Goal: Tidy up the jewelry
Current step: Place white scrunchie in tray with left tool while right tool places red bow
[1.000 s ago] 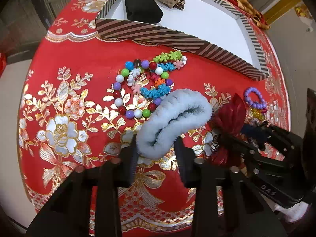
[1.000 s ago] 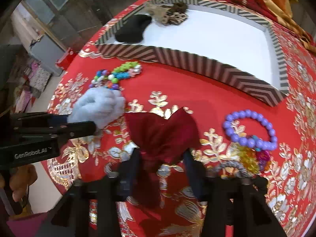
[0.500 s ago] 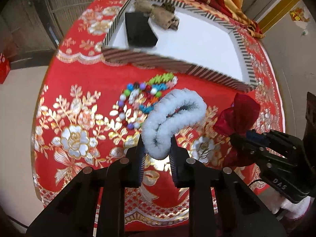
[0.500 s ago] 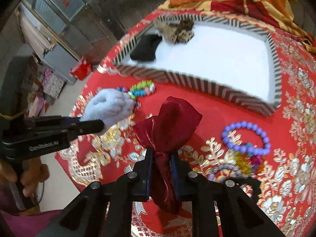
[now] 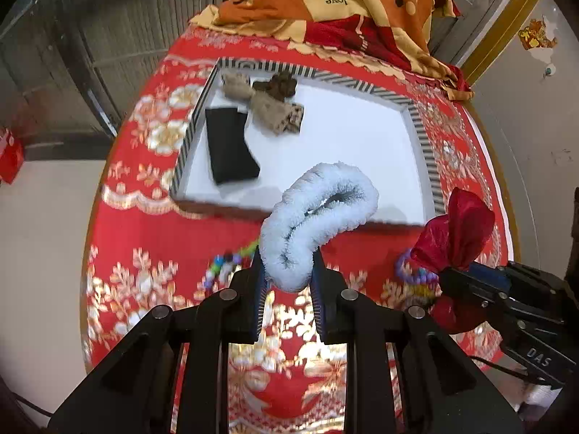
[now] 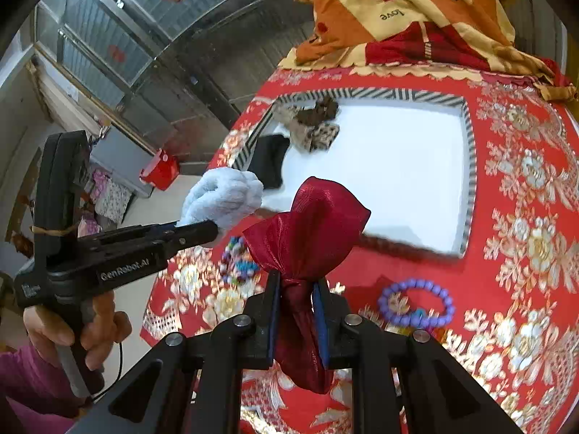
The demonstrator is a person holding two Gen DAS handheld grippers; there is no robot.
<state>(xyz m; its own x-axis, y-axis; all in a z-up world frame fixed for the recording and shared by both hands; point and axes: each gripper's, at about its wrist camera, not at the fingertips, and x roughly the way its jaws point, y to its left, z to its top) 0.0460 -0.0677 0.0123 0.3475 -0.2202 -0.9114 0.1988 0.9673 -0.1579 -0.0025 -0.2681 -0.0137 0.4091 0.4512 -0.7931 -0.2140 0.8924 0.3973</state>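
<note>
My left gripper (image 5: 287, 278) is shut on a fluffy pale blue scrunchie (image 5: 318, 209) and holds it in the air above the near rim of the white tray (image 5: 427, 152). My right gripper (image 6: 297, 303) is shut on a dark red satin bow (image 6: 307, 231), also lifted above the red cloth. The bow shows at the right of the left wrist view (image 5: 456, 231), the scrunchie at the left of the right wrist view (image 6: 224, 199). The tray (image 6: 468, 166) has a striped rim and holds a black pouch (image 5: 228, 144) and brown hair ties (image 5: 275, 101).
A purple bead bracelet (image 6: 416, 303) and a colourful bead bracelet (image 6: 237, 260) lie on the red floral tablecloth (image 6: 524, 217) in front of the tray. An orange and red blanket (image 5: 343, 7) is heaped behind the tray. The table edge drops off at left.
Both grippers closed on their items and lifted them off the cloth, rising and moving forward toward the tray.
</note>
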